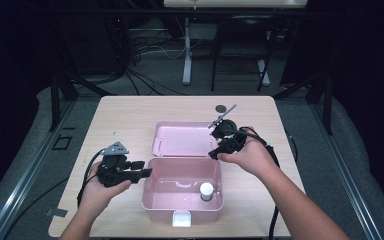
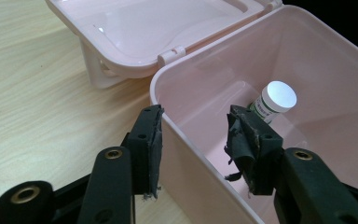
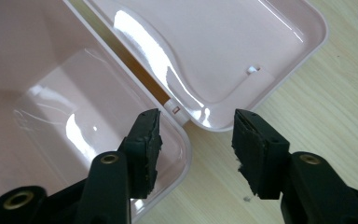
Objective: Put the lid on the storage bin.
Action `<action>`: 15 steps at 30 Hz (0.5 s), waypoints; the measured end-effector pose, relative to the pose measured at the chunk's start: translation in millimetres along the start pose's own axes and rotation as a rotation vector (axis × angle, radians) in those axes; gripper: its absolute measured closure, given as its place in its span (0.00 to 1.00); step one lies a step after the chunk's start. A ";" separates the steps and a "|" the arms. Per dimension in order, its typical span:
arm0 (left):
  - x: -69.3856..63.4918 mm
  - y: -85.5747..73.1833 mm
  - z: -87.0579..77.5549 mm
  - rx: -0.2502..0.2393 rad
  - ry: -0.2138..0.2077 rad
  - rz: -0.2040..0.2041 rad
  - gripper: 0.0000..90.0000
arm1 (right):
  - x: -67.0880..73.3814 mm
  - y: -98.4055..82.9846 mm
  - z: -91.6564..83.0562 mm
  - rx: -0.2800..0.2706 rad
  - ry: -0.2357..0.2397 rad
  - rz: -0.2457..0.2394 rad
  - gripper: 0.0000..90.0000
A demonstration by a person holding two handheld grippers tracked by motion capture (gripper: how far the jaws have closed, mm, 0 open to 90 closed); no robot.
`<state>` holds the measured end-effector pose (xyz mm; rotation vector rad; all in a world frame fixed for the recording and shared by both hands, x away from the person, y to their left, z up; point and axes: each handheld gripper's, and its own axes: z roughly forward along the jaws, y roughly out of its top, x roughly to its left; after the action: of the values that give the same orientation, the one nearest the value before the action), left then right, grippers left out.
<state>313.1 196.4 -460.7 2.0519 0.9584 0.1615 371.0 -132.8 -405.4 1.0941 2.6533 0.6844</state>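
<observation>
A dark room surrounds the pale wooden desk (image 1: 130,112). The left tongs (image 2: 193,140) stand spread astride the pink box's (image 1: 150,200) near wall, likely to steady it. The right tongs (image 3: 196,140), also spread and empty, hover by the hinged lid (image 3: 242,46). The white-capped bottle (image 2: 275,100) stands inside, beyond the left tongs (upright, untouched).

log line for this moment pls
pink box: lid open, flat behind | white-capped bottle: upright inside | left claw: open, straddling box's left wall | right claw: open at back right corner
</observation>
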 end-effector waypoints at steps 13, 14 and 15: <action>-5.4 -1.5 4.6 0.030 0.048 0.052 0.76 | -17.1 -0.3 15.1 -0.020 -0.020 0.107 0.58; -5.6 -1.6 4.6 0.032 0.052 0.054 0.77 | -18.6 -0.1 16.5 -0.012 -0.027 0.112 0.58; -5.6 -1.9 4.9 0.029 0.060 0.057 0.78 | -19.2 0.0 17.3 -0.011 -0.031 0.116 0.58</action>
<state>310.2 190.0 -464.0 2.1126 0.9447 0.2418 390.6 -140.5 -420.5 1.2537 2.5731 0.6971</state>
